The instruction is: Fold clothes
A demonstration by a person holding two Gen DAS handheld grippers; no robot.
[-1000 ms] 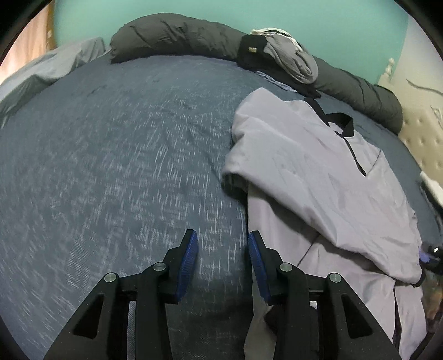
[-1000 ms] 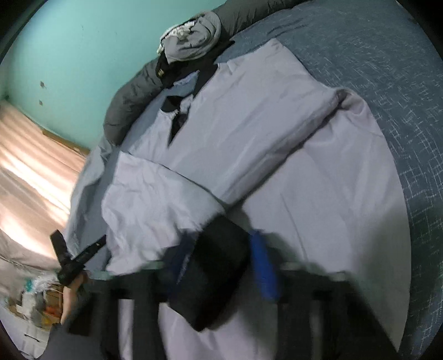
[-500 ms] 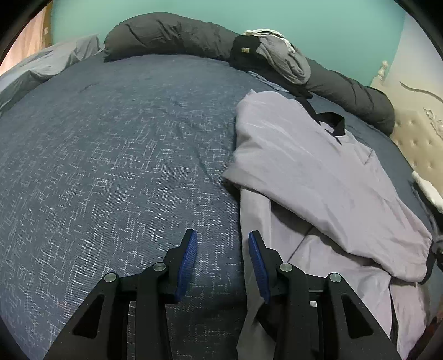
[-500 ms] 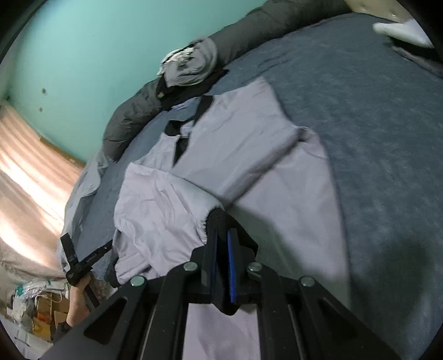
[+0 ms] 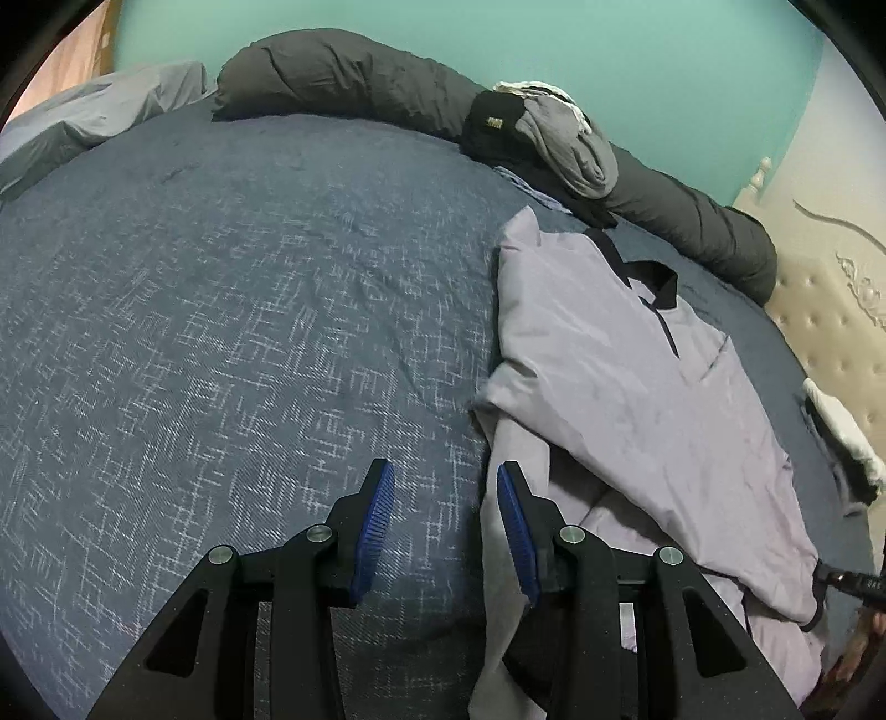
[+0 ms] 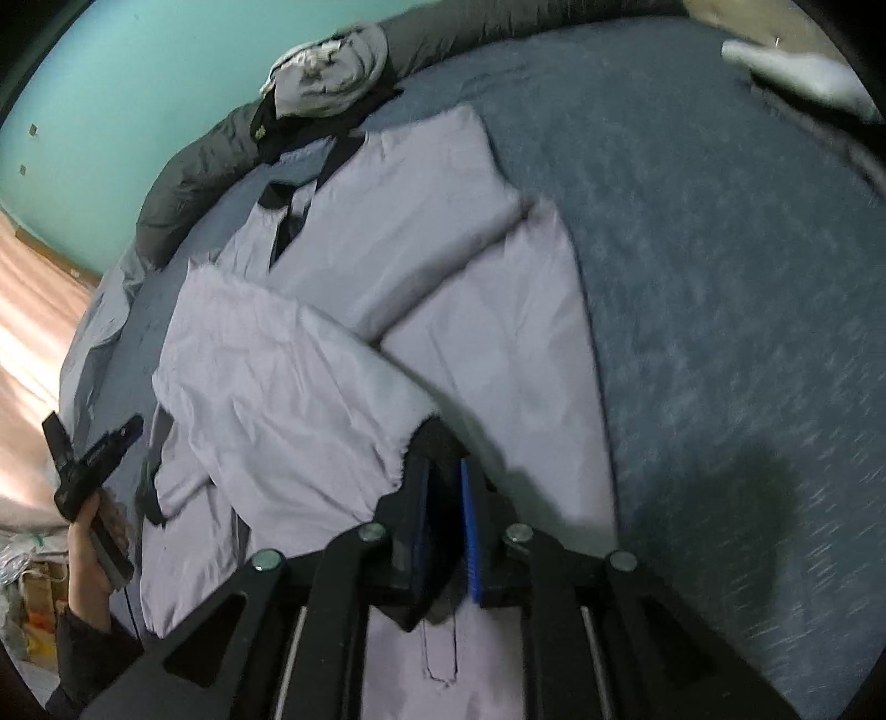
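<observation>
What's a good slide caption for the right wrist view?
Right gripper, jaws opening around the dark cuff of a lilac shirt laid on a blue bed.

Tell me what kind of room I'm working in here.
Most likely a bedroom: a lilac shirt lies on a bed's blue-grey cover, a dark rolled duvet runs along the teal wall, and a cream tufted headboard stands at one end.

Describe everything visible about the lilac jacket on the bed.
The lilac jacket is thin, smooth and slightly creased, with a black collar, a dark front placket and black cuffs. It lies flat on the blue bedspread, both sleeves folded across its front. The right gripper has one black cuff between its opening fingers.
</observation>
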